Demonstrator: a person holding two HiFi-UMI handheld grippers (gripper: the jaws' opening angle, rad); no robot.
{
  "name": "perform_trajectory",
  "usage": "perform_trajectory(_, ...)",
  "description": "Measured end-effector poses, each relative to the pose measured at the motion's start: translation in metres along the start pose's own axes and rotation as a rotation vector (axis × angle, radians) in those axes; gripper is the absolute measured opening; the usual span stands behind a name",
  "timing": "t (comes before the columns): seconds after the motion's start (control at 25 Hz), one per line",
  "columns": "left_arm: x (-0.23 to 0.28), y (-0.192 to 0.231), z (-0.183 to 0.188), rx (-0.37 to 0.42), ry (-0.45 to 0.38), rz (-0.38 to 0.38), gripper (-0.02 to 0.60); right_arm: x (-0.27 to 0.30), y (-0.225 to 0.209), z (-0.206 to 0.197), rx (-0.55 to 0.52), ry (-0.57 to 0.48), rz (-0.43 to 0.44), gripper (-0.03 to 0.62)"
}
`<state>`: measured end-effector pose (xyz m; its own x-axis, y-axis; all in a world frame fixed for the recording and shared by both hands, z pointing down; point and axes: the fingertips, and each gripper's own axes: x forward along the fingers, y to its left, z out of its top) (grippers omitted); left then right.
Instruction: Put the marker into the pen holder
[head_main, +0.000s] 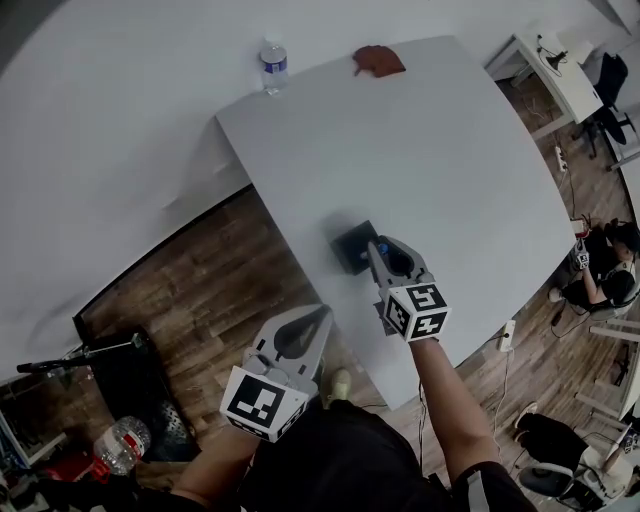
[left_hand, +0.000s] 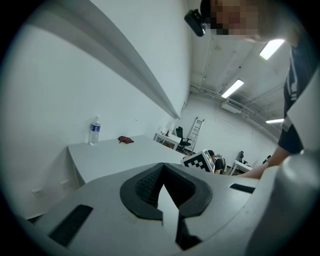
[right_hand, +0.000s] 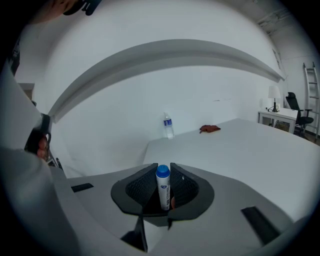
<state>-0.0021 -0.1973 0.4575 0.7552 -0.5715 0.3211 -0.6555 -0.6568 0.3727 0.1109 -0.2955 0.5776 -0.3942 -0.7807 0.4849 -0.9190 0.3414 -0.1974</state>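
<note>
A white marker with a blue cap (right_hand: 162, 189) stands upright between the pads of my right gripper (right_hand: 163, 176), which is shut on it. In the head view that right gripper (head_main: 379, 250) hovers just right of the black pen holder (head_main: 352, 243), the blue cap (head_main: 381, 248) showing at its tip. The holder sits near the front edge of the white table (head_main: 430, 150). My left gripper (head_main: 323, 316) hangs off the table over the wooden floor, its jaws shut with nothing between them. The left gripper view shows its pads (left_hand: 145, 185) meeting at the tip.
A water bottle (head_main: 273, 65) and a reddish-brown cloth (head_main: 378, 60) lie at the table's far edge. Black gear (head_main: 140, 385) and a plastic bottle (head_main: 120, 440) sit on the floor at the left. A person sits at the right (head_main: 600, 270).
</note>
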Motion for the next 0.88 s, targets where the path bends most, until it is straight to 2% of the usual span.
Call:
perform_trajectory(0.32, 0.003, 0.009, -0.001, -0.010, 0.005, 0.006, 0.006, 0.016, 0.012, -0.024, -0.074, 0.139, 0.049, 0.086)
perform_trajectory(0.6, 0.007, 0.006, -0.002, -0.013, 0.010, -0.004, 0.006, 0.009, 0.011, -0.005, -0.108, 0.065, 0.036, 0.100)
perform_trajectory(0.88, 0.014, 0.002, 0.002, -0.004, 0.007, -0.024, 0.006, -0.003, 0.010, 0.008, -0.095, 0.033, 0.016, 0.098)
